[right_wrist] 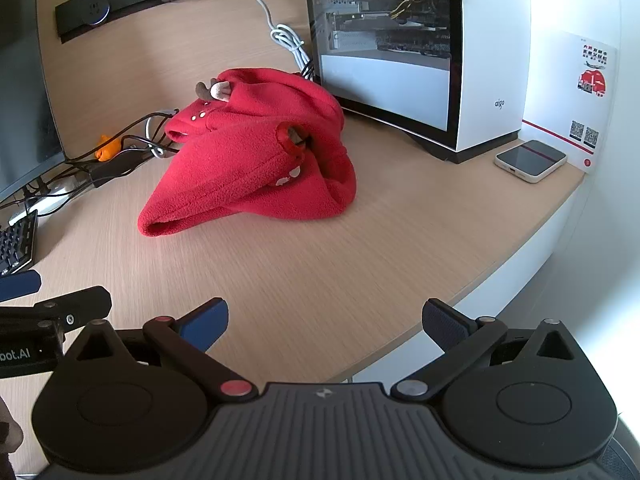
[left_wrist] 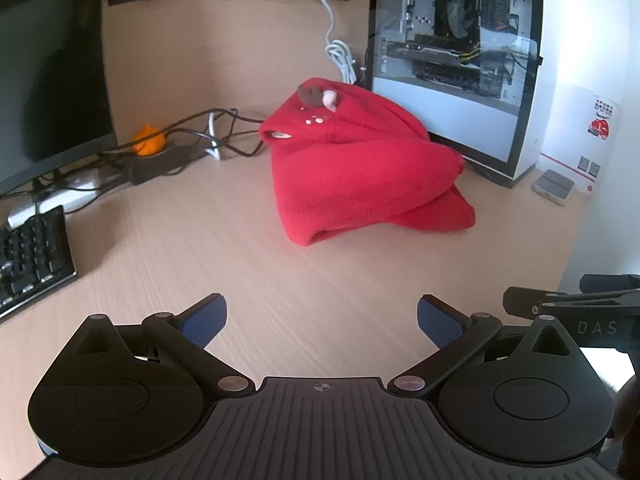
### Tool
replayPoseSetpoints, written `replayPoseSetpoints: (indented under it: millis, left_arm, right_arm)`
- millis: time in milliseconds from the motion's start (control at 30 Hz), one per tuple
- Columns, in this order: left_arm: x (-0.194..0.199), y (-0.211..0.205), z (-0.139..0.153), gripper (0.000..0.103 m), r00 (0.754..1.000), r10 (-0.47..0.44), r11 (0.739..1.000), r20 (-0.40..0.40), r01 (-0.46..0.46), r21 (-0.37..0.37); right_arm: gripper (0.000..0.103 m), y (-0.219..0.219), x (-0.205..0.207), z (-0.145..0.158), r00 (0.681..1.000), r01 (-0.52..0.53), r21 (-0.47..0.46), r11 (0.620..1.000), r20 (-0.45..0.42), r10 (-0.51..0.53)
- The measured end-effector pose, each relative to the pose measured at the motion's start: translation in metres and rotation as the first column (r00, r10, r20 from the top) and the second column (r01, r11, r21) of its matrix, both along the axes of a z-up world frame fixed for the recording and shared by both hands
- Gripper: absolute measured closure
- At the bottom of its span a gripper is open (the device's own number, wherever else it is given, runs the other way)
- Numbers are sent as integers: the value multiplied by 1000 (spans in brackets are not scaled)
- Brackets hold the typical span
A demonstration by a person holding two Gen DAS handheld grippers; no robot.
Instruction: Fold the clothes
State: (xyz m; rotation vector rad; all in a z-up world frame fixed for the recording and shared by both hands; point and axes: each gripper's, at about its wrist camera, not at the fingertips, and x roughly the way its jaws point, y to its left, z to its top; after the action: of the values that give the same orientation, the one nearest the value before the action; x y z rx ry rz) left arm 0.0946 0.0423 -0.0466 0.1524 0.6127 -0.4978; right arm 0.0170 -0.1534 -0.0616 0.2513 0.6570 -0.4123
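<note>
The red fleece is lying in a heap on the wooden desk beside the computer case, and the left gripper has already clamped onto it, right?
Not quite. The red fleece does lie heaped on the wooden desk beside the computer case, but the left wrist view shows the left gripper open and well short of it, holding nothing.

Bare desk [left_wrist: 304, 280] before red garment [left_wrist: 360, 168]; computer case [left_wrist: 452, 60] just behind, keyboard [left_wrist: 32, 256] left
</note>
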Motion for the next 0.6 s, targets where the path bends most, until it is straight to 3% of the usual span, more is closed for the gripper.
replayPoseSetpoints:
  millis: [600]
  left_arm:
    - [2, 1, -4, 0, 999, -15, 1000, -44, 14, -12]
  right_arm:
    - [0, -2, 0, -1, 1000, 3, 5, 1000, -11, -3]
